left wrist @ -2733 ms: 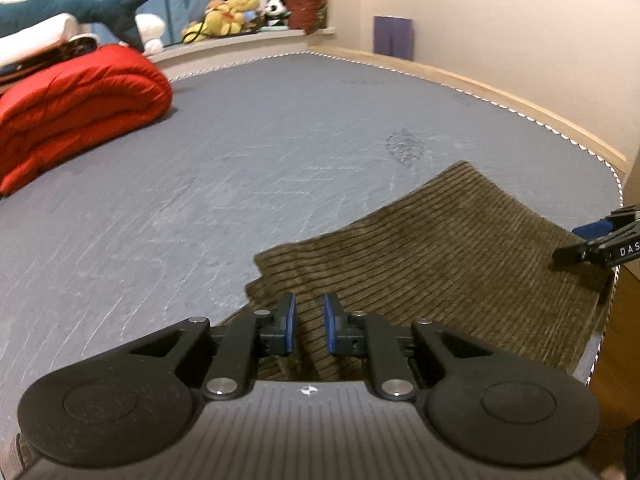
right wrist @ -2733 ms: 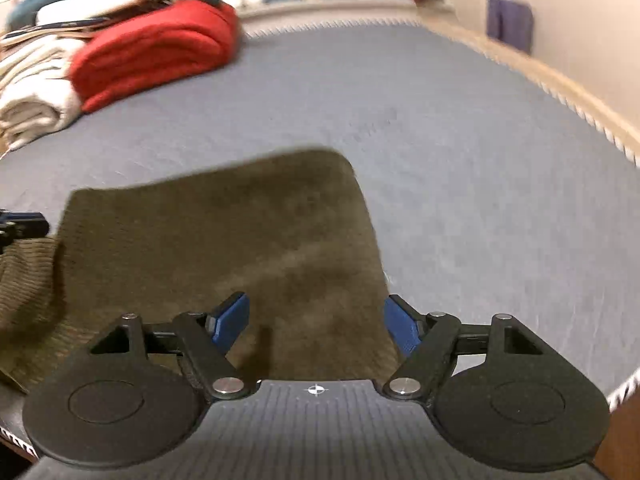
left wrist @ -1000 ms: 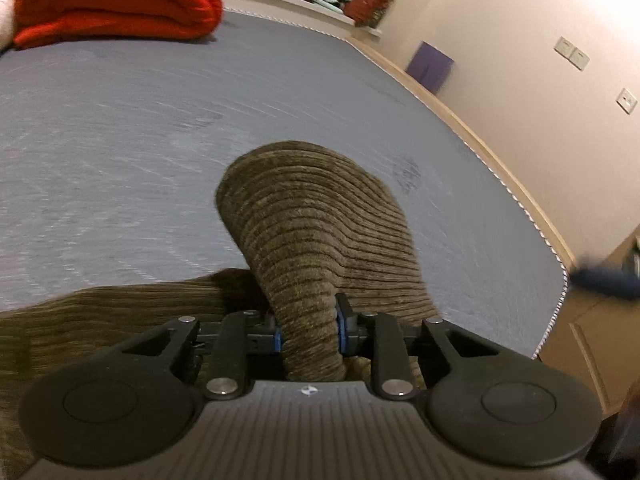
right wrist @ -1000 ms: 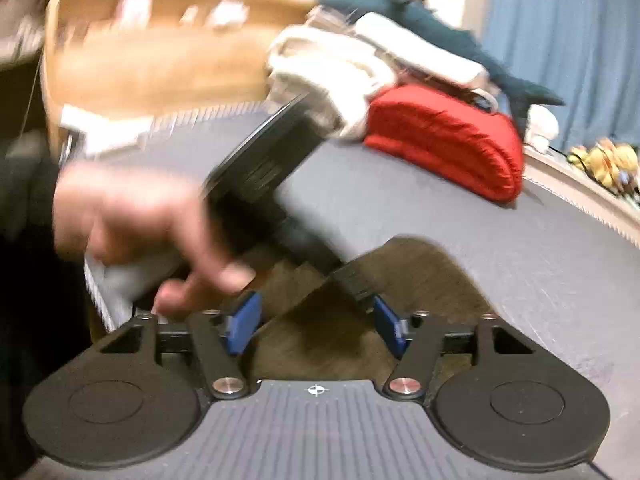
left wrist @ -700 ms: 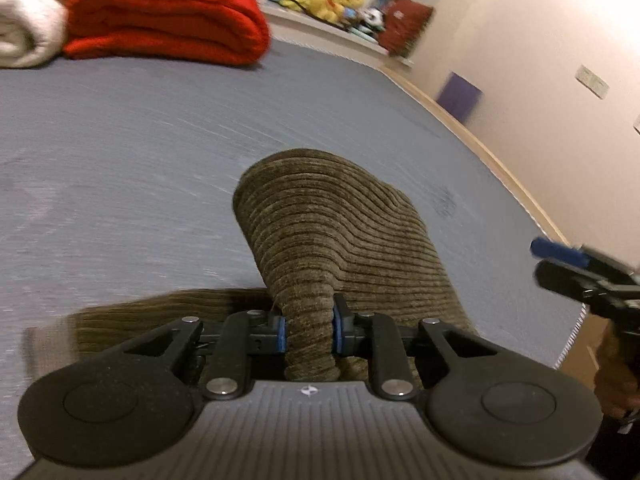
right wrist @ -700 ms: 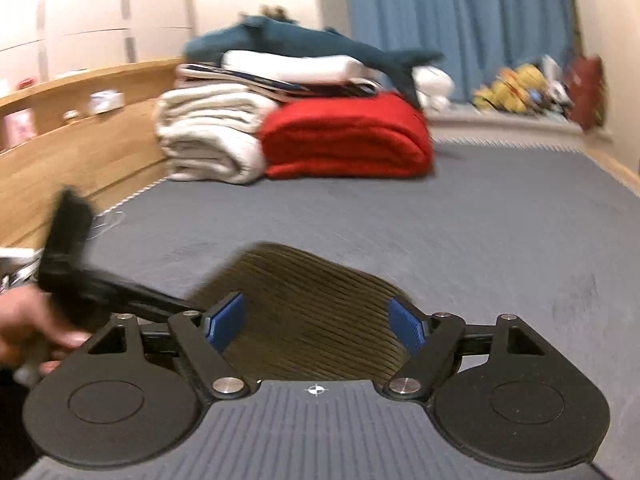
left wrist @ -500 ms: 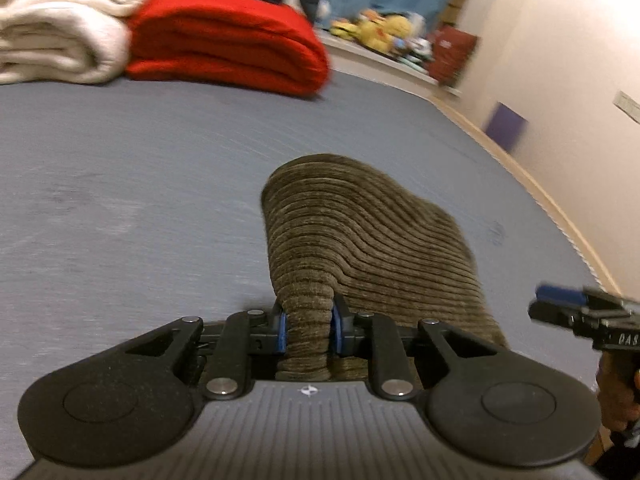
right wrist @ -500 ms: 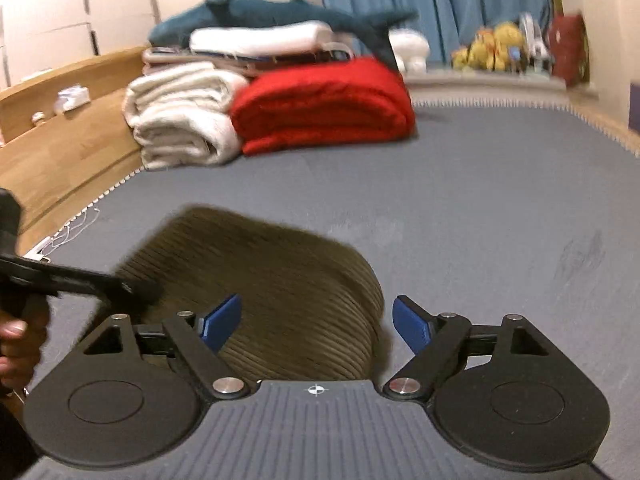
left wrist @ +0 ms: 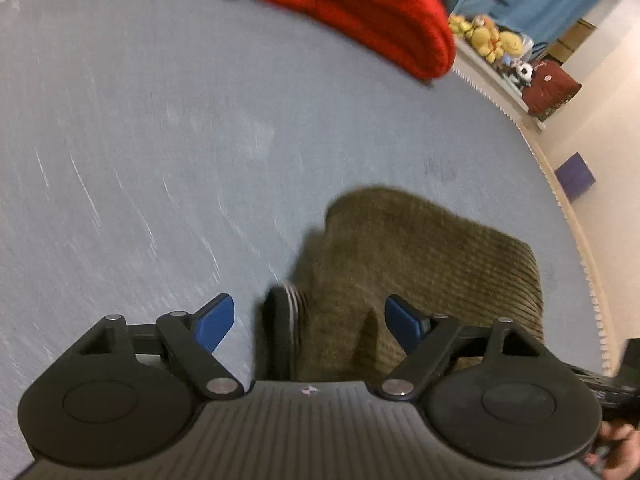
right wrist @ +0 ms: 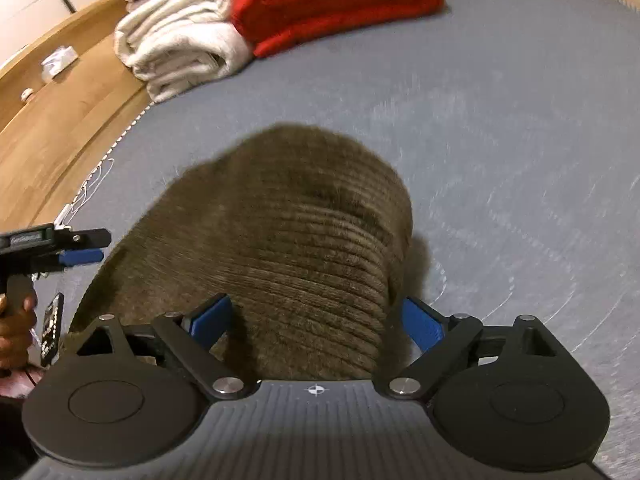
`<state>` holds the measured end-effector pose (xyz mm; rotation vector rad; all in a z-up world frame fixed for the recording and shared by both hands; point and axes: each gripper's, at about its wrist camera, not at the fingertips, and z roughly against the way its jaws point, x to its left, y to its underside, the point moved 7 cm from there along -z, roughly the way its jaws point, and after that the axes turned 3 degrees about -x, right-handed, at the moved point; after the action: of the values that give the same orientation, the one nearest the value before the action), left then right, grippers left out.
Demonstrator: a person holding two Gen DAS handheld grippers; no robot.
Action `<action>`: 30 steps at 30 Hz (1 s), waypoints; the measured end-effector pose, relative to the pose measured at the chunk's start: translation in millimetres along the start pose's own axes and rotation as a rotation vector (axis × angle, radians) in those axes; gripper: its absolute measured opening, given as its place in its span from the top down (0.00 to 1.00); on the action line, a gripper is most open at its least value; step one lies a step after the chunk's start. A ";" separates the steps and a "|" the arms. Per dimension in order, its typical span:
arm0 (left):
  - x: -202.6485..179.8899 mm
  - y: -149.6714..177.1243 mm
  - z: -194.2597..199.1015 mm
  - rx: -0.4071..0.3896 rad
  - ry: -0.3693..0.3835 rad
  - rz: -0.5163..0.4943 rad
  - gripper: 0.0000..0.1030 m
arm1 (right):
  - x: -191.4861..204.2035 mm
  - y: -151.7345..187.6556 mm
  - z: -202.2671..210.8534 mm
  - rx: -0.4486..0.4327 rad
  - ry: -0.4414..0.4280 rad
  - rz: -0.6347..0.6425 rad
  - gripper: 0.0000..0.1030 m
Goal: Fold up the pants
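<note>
The olive-brown corduroy pants (left wrist: 424, 264) lie folded in a thick bundle on the grey-blue mattress (left wrist: 160, 128). My left gripper (left wrist: 308, 320) is open and empty, hovering over the bundle's left edge, where a dark waistband part shows. In the right wrist view the pants (right wrist: 288, 232) bulge up in front of my right gripper (right wrist: 316, 320), which is open with the fabric between its fingers but not clamped. The left gripper also shows in the right wrist view (right wrist: 76, 248) at the far left.
A folded red blanket (right wrist: 336, 0) and a folded white blanket (right wrist: 180, 48) lie at the far end of the mattress. A wooden frame (right wrist: 60, 120) borders it on the left. Plush toys (left wrist: 488, 40) and a purple box (left wrist: 578, 176) stand by the wall.
My left gripper has opened and let go of the pants fold it was holding. The fold has dropped onto the bundle. Both grippers have tilted down toward the mattress.
</note>
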<state>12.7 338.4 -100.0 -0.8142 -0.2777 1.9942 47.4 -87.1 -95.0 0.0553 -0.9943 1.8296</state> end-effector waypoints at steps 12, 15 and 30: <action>-18.1 15.4 -53.2 0.156 0.043 -0.005 0.17 | -12.8 11.0 -18.6 0.062 -0.100 -0.190 0.33; -29.8 14.9 -50.6 0.112 0.030 -0.059 0.32 | -0.4 1.4 -6.0 0.016 -0.101 -0.155 0.57; -169.1 -22.4 -61.7 -0.200 0.208 -0.249 0.38 | -69.5 -99.1 76.7 -0.350 0.018 -0.026 0.59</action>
<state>126.2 202.0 -62.2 -1.0524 -0.4394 1.6528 129.8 -173.7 -16.1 -0.1608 -1.2811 1.6064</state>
